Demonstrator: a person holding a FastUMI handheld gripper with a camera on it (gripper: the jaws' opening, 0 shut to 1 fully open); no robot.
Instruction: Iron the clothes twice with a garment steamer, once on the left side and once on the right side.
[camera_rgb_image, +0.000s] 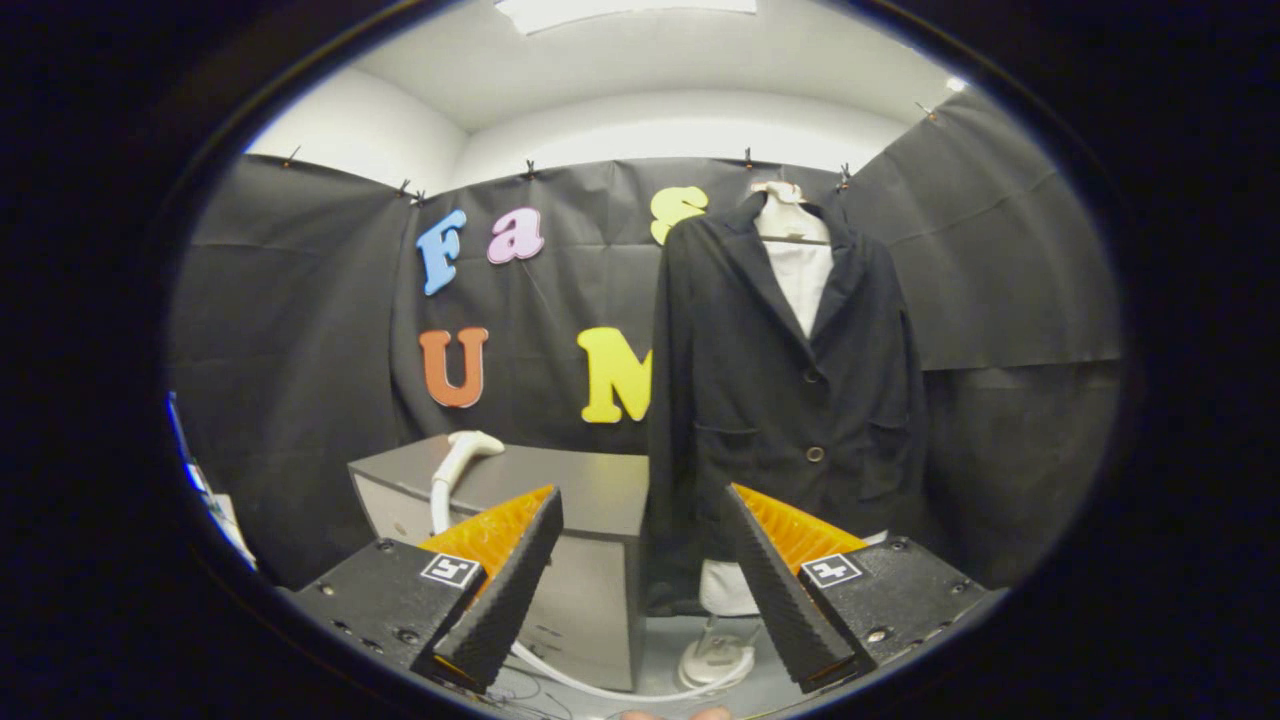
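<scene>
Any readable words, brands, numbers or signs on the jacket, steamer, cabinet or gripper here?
No readable text.
Square markers on the hand-held gripper: black-and-white patterns, not words.
Jacket, steamer, cabinet: no print visible.
The gripper's fingers are open and empty, with the jacket beyond them.

Two-finger gripper (640, 590): wedge-shaped fingers (505, 590) with ribbed, sawtooth-textured faces. Each rides on a flat black carriage block (385, 600) bearing small screws and a square white-and-black fiducial marker (450, 570). Fingers stand apart, nothing between.
</scene>
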